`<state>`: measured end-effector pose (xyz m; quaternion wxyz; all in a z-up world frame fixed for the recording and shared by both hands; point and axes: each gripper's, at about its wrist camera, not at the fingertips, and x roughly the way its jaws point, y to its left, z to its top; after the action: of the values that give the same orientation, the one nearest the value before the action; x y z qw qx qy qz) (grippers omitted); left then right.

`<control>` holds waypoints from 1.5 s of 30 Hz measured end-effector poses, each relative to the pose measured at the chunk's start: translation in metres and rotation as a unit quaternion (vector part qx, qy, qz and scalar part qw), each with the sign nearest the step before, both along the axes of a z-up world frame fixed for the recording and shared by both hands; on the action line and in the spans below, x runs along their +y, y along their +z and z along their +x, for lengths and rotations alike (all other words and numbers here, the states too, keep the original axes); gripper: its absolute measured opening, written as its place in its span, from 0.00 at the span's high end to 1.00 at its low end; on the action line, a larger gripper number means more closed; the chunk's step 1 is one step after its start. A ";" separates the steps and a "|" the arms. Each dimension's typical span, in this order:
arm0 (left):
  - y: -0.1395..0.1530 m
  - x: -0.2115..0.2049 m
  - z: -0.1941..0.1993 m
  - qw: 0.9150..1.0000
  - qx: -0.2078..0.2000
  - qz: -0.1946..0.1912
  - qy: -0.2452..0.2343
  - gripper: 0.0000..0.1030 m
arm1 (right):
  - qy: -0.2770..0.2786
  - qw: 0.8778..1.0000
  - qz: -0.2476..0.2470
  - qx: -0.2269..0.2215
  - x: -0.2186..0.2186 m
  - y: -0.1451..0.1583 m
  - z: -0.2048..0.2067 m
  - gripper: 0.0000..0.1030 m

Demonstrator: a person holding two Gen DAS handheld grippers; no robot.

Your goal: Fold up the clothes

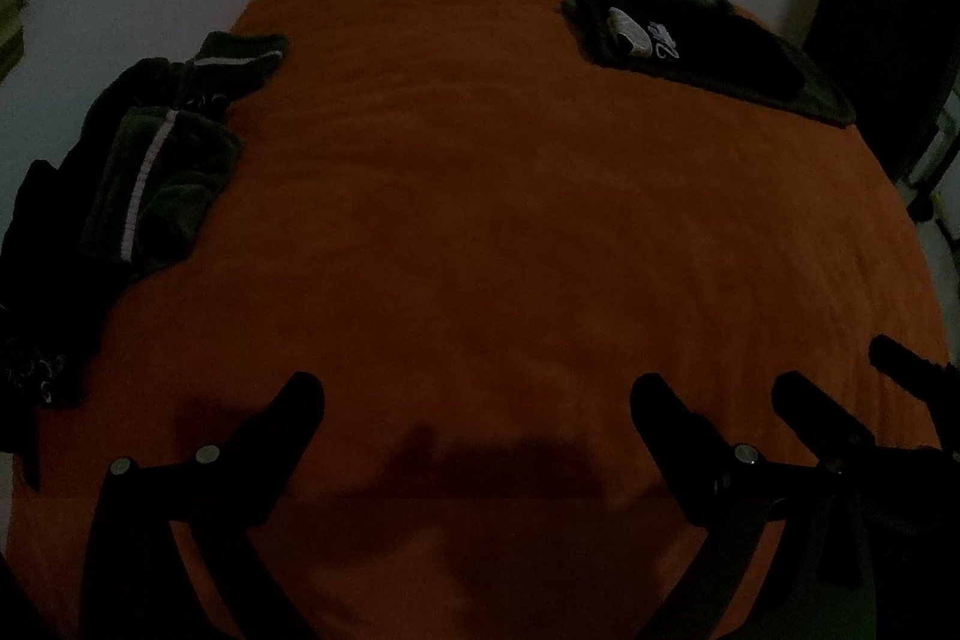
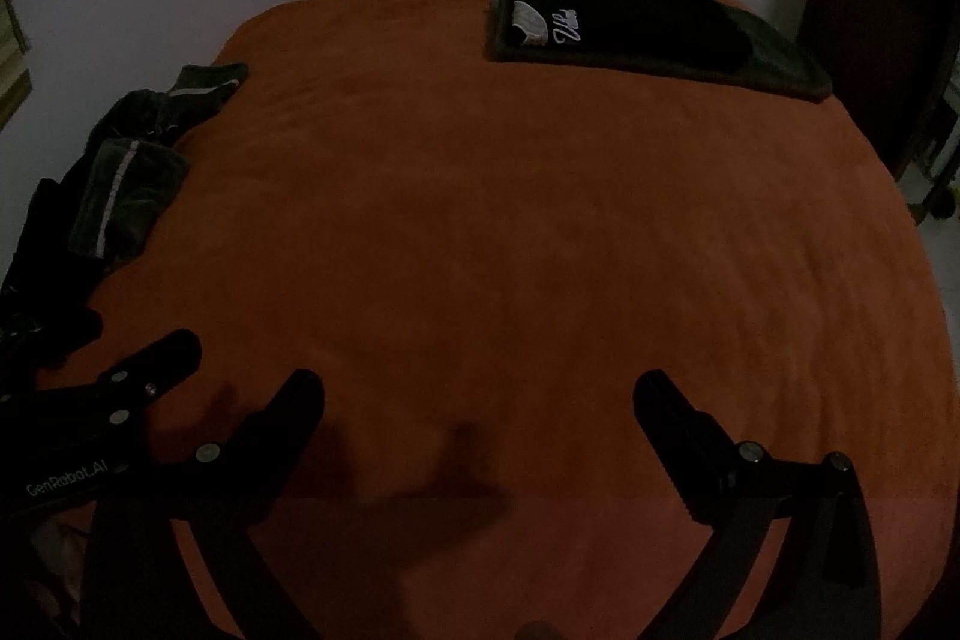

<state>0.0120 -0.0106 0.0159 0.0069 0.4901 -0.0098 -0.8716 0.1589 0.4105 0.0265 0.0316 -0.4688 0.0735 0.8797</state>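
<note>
Here, in the left wrist view, the left gripper is seen with its jaws wide apart over the bare orange bedspread, nothing between them. A rumpled heap of dark clothes lies at the left edge; a folded black shirt rests on a folded stack at the far right. The right gripper shows at the near right.

In the right wrist view, the right gripper is likewise spread open and empty above the bedspread. The heap sits far left, the folded shirt far right.
</note>
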 end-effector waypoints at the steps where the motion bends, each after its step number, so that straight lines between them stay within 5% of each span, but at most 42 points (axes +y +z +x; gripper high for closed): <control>1: 0.001 -0.004 -0.003 1.000 -0.001 0.005 0.001 0.01 | 0.003 1.000 0.003 0.002 -0.001 0.000 0.000 0.00; 5: 0.008 -0.024 -0.003 1.000 0.004 0.024 0.015 0.01 | 0.014 1.000 0.005 0.011 -0.008 0.002 -0.002 0.00; 10: 0.014 -0.056 0.004 0.999 0.016 0.001 0.042 0.01 | 0.044 0.999 0.000 0.017 -0.035 0.005 -0.011 0.00; 19: 0.018 -0.155 0.025 0.992 0.017 0.007 0.125 0.01 | 0.142 0.990 0.003 0.017 -0.121 0.013 -0.035 0.00; 27: 0.016 -0.248 0.044 0.980 0.007 -0.004 0.198 0.01 | 0.232 0.972 0.009 0.036 -0.203 0.021 -0.051 0.00; 36: 0.007 -0.349 0.067 0.961 0.005 0.040 0.273 0.01 | 0.335 0.941 -0.031 0.044 -0.287 0.025 -0.082 0.00; 41: 0.008 -0.400 0.076 0.953 0.019 0.029 0.302 0.11 | 0.387 0.918 -0.045 0.074 -0.352 0.030 -0.098 0.00; 45: 0.000 -0.445 0.088 0.944 0.022 0.078 0.321 0.34 | 0.409 0.909 -0.039 0.068 -0.415 0.029 -0.119 0.00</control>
<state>0.1002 -0.4554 0.0163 0.2484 0.4466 0.2162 -0.8319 0.0397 -0.0044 0.0558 -0.3541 -0.3974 -0.0880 0.8420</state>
